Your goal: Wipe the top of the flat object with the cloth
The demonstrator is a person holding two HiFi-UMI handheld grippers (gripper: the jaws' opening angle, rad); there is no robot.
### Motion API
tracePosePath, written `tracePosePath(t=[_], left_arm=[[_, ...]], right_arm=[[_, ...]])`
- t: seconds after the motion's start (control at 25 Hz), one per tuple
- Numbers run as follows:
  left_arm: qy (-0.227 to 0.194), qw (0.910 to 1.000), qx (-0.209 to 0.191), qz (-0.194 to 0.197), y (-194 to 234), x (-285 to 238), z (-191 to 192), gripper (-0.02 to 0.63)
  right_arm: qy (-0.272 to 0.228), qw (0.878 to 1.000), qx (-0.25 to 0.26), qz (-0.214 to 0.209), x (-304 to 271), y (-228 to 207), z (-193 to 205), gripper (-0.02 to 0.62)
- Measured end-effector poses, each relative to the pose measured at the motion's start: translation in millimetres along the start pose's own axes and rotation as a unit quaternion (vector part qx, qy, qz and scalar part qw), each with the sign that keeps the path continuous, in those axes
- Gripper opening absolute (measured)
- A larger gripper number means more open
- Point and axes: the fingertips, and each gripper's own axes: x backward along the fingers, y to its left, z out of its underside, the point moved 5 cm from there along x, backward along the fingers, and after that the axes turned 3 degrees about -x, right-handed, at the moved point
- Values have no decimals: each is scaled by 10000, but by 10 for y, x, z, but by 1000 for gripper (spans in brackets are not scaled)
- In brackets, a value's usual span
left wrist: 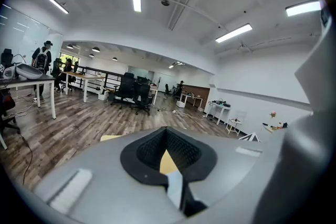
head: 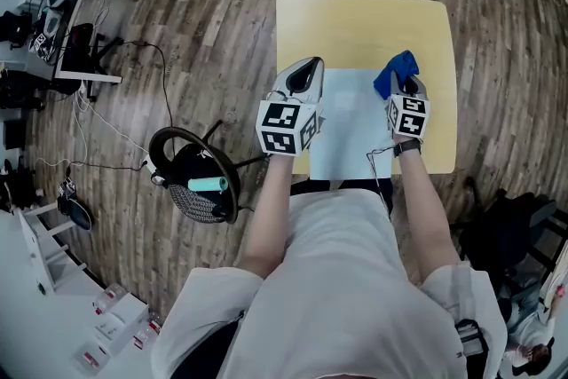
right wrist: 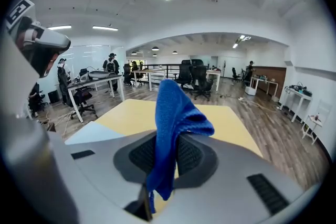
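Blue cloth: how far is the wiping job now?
Done: the right gripper is shut on the blue cloth. In hand: it holds the cloth by the right edge of the pale flat sheet on the yellow table. To do: all the wiping; the cloth sticks up and no contact with the sheet shows.

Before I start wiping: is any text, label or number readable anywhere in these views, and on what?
No text can be read in any view.
On the left cube and right cube: square black-and-white markers, no letters.
On the white boxes, lower left: red print, too small to read.
On the cloth and sheet: no print.
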Motion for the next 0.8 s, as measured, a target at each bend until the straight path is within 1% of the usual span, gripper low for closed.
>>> tracePosePath(t=[0.12, 0.24, 0.36, 0.48, 0.64, 0.8], left_arm=[[-6, 10000, 19, -4, 15, 12, -1, 9], [-15, 9999, 141, -10, 86, 56, 22, 9], [-53, 9995, 269, -132, 201, 156, 37, 9], [-102, 9989, 359, -269, 337, 312, 56, 9], [-42, 9988, 221, -438, 497, 517, 86, 9], [-53, 9971, 313, -689, 686, 728, 141, 9]], right_arm=[[9, 10000, 67, 0, 22, -18, -32, 54], [-159, 9995, -192, -173, 50, 141, -189, 54], [-403, 9968, -277, -629, 54, 516, -421, 54], [-493, 9910, -235, -1220, 28, 1009, -581, 54], [-302, 9803, -141, -1946, -77, 1670, -638, 54], [-93, 9698, 14, -2436, -197, 2237, -571, 54]])
